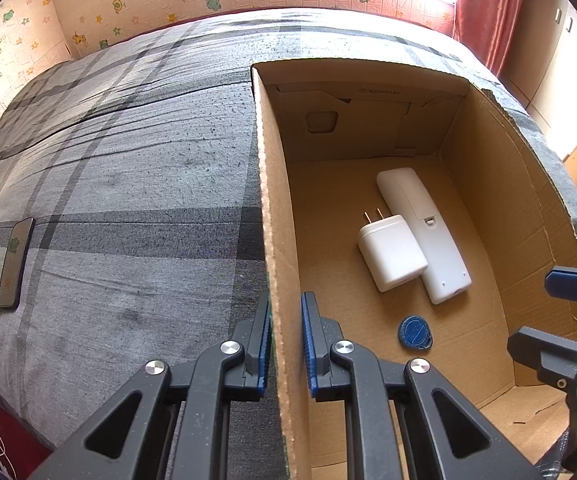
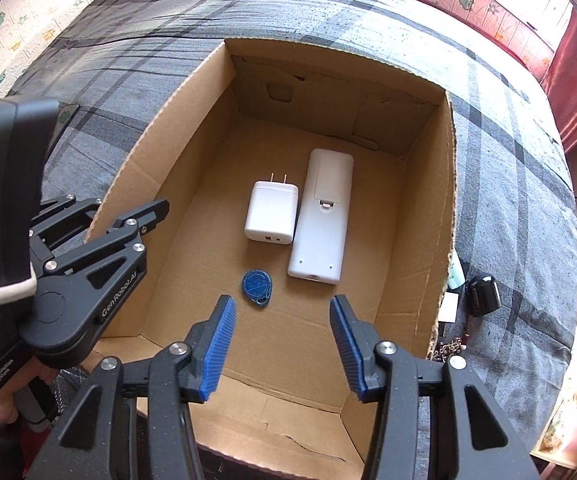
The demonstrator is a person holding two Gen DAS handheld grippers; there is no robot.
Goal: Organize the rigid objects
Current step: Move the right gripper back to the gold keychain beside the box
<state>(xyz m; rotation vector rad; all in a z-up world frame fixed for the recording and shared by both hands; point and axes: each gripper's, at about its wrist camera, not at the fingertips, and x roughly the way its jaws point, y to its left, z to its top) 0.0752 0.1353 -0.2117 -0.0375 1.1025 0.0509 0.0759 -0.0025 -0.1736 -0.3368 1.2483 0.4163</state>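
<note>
- Open brown cardboard box (image 2: 424, 216) sits on grey plaid bedspread (image 1: 128, 184); 3 items lie on its floor.
- White rectangular wall charger (image 2: 271, 213), 2 metal prongs pointing to far wall, lies flat, right edge touching or just beside the long white plastic remote (image 2: 322, 216), which lies back-side up w/ battery cover showing.
- Small blue oval key fob (image 2: 257, 284) lies near the charger & remote, on the side nearer you, apart from both.
- Your right gripper (image 2: 282, 344) hangs over the box's near end, blue ribbed pads spread apart, nothing btwn them; fob just beyond the tips.
- Your left gripper (image 1: 286, 344) is clenched on the box's left wall: one pad outside, one inside, cardboard edge pinched btwn.
- Outside the box: dark flat phone (image 1: 15, 264) on the bedspread well left; small black rounded object (image 2: 484, 289) plus bits just beside the right wall, too small to ID.
</note>
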